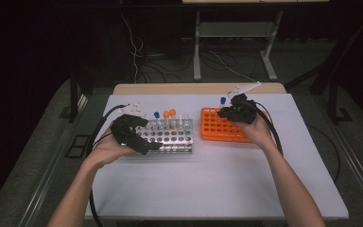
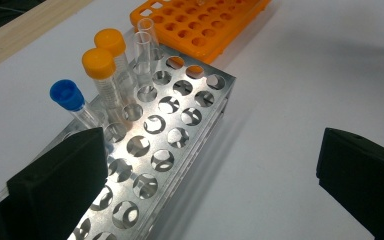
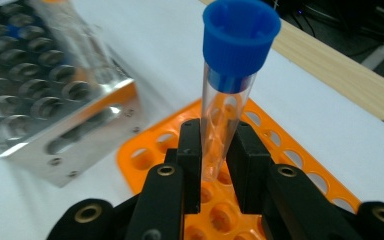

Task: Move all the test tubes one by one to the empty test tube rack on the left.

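Note:
My right gripper (image 3: 219, 150) is shut on a clear tube with a blue cap (image 3: 237, 45), held upright just above the near corner of the orange rack (image 3: 290, 170). From the high view this tube (image 1: 223, 100) and right gripper (image 1: 234, 111) hang over the orange rack (image 1: 215, 128). My left gripper (image 2: 212, 170) is open, its jaws wide apart over the front of the metal rack (image 2: 180, 115). That rack holds a blue-capped tube (image 2: 72, 100), two orange-capped tubes (image 2: 100, 65) and two uncapped clear tubes (image 2: 145, 45). In the high view the left gripper (image 1: 144, 135) is at the metal rack's (image 1: 175, 137) left end.
The two racks stand side by side on a white tabletop (image 1: 208, 179) with a wooden strip (image 1: 198, 88) along its far edge. Black cables (image 1: 97, 132) trail from both grippers. Beyond the table are a dark floor, loose wires and a stand's legs (image 1: 197, 56).

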{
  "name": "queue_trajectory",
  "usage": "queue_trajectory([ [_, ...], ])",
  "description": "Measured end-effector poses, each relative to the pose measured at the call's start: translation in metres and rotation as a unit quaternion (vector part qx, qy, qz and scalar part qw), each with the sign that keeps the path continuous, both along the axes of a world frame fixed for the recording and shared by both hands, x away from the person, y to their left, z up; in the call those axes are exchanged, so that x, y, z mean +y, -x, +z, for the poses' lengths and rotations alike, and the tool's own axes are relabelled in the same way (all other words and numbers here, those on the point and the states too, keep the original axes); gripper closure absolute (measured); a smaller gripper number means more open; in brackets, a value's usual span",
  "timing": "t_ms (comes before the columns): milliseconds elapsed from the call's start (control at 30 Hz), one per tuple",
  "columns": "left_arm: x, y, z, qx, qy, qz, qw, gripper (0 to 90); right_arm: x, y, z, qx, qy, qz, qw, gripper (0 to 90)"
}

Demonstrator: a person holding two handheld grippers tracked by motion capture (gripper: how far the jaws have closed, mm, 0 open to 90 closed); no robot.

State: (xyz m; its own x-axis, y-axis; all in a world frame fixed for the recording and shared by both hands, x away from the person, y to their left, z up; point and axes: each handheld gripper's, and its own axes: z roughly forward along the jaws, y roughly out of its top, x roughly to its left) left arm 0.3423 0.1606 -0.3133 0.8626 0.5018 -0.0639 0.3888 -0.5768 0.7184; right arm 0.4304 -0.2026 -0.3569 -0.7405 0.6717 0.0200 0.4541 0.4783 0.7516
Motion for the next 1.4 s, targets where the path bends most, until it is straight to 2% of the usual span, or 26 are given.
queue_trajectory([
  [200, -0.002, 0.000, 0.004, -0.003, -0.001, -0.003, 1.0000, 0.0, 0.002, 0.018, 0.020, 0.002, -0.014, 0.032, 0.9994, 76.0],
  [367, -0.006, 0.001, 0.008, -0.005, -0.002, -0.008, 1.0000, 0.0, 0.008, 0.037, 0.032, 0.000, -0.015, 0.069, 0.9975, 76.0],
  [533, -0.011, 0.002, 0.014, -0.009, -0.002, -0.016, 0.9998, 0.0, 0.019, 0.055, 0.040, 0.002, 0.000, 0.109, 0.9941, 76.0],
  [667, -0.016, 0.004, 0.017, -0.012, -0.002, -0.023, 0.9997, 0.0, 0.029, 0.069, 0.044, 0.000, 0.001, 0.135, 0.9909, 76.0],
  [833, -0.023, 0.006, 0.020, -0.012, -0.003, -0.037, 0.9992, 0.0, 0.043, 0.082, 0.044, 0.002, 0.006, 0.163, 0.9866, 76.0],
  [1133, -0.039, 0.011, 0.027, -0.015, -0.011, -0.068, 0.9975, 0.0, 0.067, 0.096, 0.035, 0.014, 0.011, 0.203, 0.9790, 76.0],
  [1400, -0.052, 0.018, 0.028, -0.017, -0.022, -0.104, 0.9942, 5.5, 0.085, 0.103, 0.026, 0.024, 0.019, 0.226, 0.9736, 76.0],
])
